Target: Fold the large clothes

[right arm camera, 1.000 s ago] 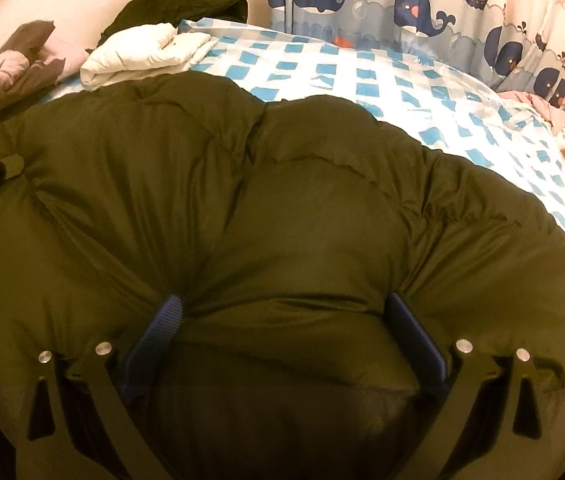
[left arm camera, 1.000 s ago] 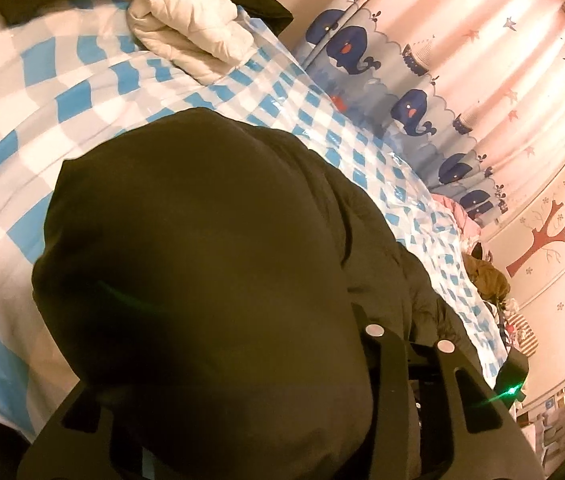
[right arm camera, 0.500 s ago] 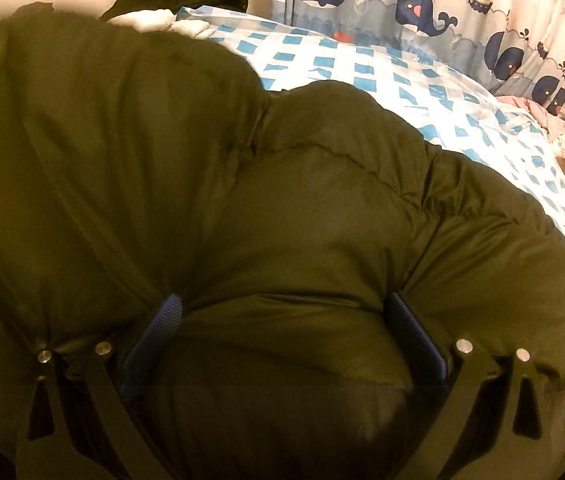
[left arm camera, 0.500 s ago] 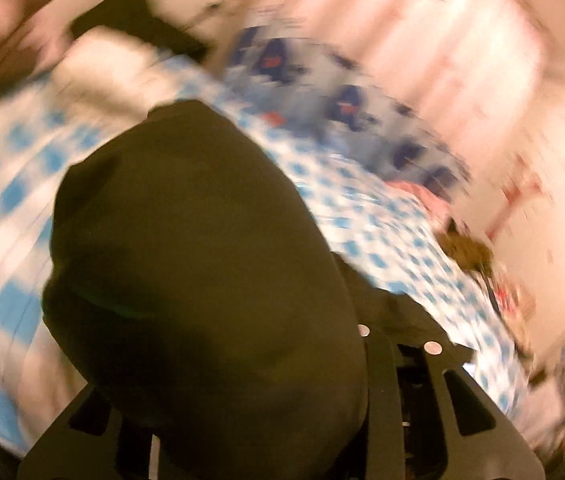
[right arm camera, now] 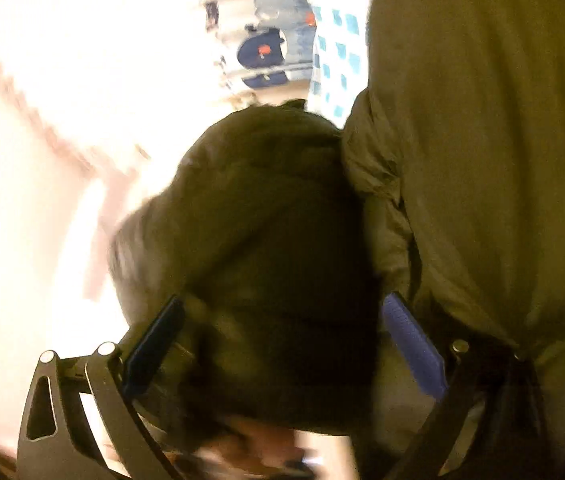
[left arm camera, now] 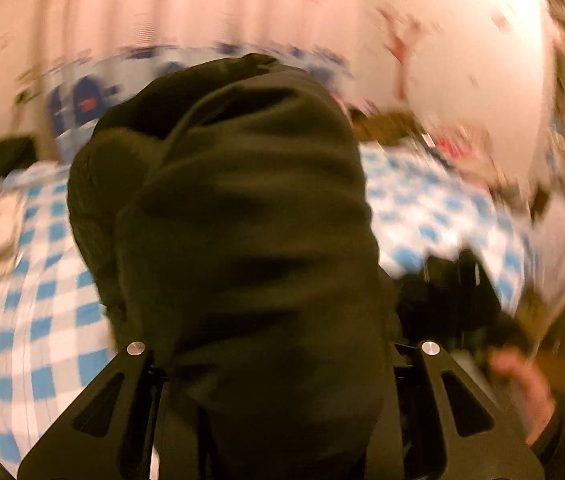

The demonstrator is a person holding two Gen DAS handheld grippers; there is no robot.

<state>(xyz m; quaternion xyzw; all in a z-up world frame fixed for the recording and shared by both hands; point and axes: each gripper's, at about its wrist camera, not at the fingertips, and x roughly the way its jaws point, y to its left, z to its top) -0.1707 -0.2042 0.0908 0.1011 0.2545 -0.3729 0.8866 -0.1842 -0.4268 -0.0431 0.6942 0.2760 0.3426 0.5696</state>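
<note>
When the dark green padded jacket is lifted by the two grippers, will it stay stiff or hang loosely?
The jacket probably hangs floppy: it bulges and droops over the left gripper. Its puffy, creased folds between the blue pads of the right gripper suggest soft, light filling. The smooth shell may slip.

The left gripper (left arm camera: 266, 360) has black arms with long cut-out slots and one silver screw on each side of the jaws. The right gripper (right arm camera: 282, 344) is black too, with blue pads (right arm camera: 414, 344) and silver screws. A dark sleeve (left arm camera: 562, 440) shows right of the left jaws.
</note>
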